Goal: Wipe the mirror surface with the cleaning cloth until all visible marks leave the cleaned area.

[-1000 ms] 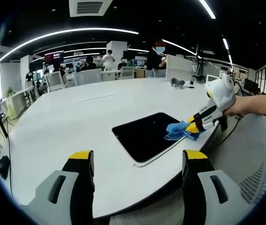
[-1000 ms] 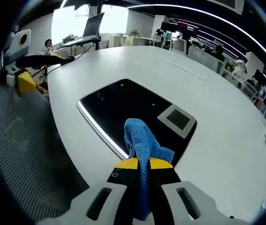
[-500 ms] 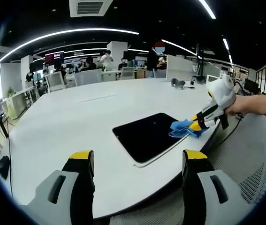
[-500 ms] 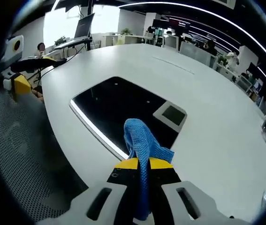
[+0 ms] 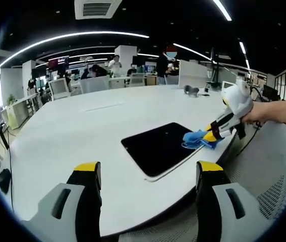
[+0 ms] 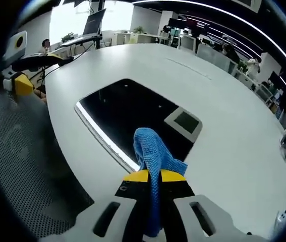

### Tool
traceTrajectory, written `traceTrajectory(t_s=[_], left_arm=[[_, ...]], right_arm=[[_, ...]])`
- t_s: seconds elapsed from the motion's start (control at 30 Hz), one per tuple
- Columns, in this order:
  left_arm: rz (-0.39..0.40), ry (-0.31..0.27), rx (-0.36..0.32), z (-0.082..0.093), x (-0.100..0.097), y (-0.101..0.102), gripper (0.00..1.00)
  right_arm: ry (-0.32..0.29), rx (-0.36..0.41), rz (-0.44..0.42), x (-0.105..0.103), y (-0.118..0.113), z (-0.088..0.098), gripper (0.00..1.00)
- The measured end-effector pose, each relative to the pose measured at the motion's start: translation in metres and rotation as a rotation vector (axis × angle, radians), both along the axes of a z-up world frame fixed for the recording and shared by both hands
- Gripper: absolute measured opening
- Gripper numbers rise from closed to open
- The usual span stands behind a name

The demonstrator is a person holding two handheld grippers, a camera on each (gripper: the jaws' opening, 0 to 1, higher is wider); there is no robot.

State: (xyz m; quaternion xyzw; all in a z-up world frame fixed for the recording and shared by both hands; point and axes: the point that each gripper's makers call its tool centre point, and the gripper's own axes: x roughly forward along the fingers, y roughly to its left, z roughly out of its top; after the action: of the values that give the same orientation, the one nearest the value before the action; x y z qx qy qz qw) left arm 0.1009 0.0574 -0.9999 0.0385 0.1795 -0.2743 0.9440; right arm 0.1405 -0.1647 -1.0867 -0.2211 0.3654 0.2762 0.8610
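A dark rectangular mirror lies flat on the white table near its edge. My right gripper is shut on a blue cleaning cloth, which rests at the mirror's near corner by the table edge. In the left gripper view a hand holds that gripper at the right. My left gripper stands open over the table's front edge, short of the mirror, with nothing between its jaws; it also shows at the far left of the right gripper view.
The white table is wide and rounded. A mesh chair stands by the table edge beside the mirror. A small dark object sits at the table's far side. People and office desks fill the background.
The right gripper and cloth have shifted slightly along the mirror's near corner. The left gripper has stayed still.
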Motion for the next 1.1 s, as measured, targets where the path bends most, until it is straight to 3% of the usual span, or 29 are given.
traceTrajectory(t_s=[0.67,1.1], left_arm=[[0.001,-0.006,-0.002,0.001,0.0,0.0,0.75],[0.001,-0.009,-0.004,0.001,0.001,0.002,0.75]], right_arm=[[-0.005,0.011,-0.018,0.035,0.001,0.0,0.0],[0.003,-0.023,-0.004,0.064,0.003,0.0,0.0]])
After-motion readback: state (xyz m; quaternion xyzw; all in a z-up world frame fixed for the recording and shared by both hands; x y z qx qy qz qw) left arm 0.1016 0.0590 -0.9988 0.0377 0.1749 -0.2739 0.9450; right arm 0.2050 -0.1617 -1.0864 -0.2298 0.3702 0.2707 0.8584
